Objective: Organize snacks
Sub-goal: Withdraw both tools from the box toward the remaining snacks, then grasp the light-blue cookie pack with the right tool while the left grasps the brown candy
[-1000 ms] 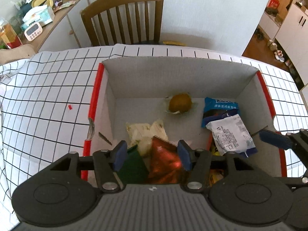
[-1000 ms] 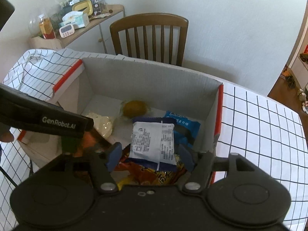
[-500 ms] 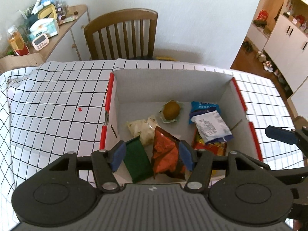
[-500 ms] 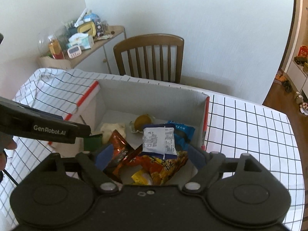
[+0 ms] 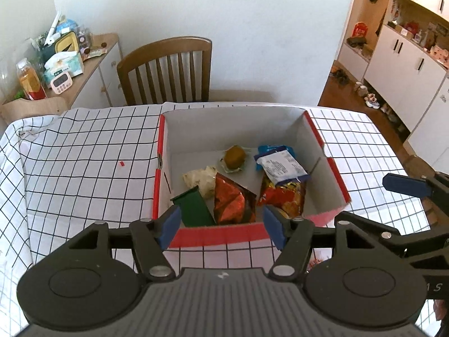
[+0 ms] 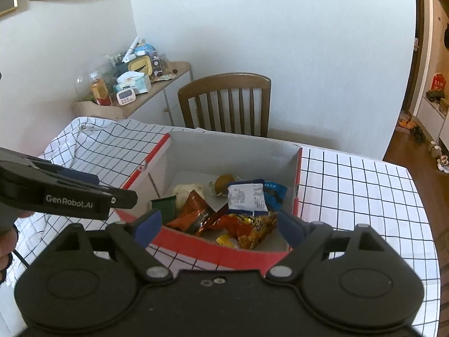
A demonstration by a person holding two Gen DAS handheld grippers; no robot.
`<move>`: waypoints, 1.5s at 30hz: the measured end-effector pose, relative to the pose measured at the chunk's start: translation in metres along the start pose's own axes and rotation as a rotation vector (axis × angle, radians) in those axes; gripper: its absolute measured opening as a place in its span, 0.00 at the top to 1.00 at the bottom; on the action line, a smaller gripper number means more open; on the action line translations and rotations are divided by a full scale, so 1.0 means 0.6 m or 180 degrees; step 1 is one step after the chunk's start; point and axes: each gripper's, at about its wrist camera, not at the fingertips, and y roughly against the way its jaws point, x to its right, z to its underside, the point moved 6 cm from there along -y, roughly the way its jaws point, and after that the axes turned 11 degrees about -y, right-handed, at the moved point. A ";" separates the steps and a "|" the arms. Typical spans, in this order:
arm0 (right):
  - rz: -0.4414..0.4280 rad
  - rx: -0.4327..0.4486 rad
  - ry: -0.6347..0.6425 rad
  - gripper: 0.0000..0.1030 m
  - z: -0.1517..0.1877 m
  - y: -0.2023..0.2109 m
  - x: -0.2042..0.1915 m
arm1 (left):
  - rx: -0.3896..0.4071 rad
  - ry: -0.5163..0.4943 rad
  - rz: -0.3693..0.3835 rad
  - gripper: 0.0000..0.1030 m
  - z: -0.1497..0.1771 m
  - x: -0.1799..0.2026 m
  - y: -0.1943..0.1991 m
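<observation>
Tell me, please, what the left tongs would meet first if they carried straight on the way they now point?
Probably the red foil packet just inside the box's near wall. The left tongs, empty and opening, hang above that wall; depth is unclear, so they might clip it first.

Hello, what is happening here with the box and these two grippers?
A person holds two grippers over a checked tablecloth. The snacks already lie in the cardboard box: a green pack, a red bag, a white packet and others. The left gripper and right gripper hold nothing; their fingers are opening, nothing between them.
</observation>
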 end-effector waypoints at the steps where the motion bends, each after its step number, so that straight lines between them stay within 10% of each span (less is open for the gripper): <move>1: -0.0012 0.0012 0.0007 0.13 0.005 0.006 -0.002 | 0.0011 -0.0004 0.0018 0.34 0.005 0.002 0.006; 18: -0.0084 -0.0021 -0.0055 0.12 0.117 0.080 -0.011 | -0.0010 -0.0144 0.0284 0.13 0.121 0.048 0.059; 45: 0.0278 -0.0794 -0.0489 0.19 0.262 -0.046 0.079 | -0.0944 -0.0262 0.0168 0.10 0.257 0.125 -0.104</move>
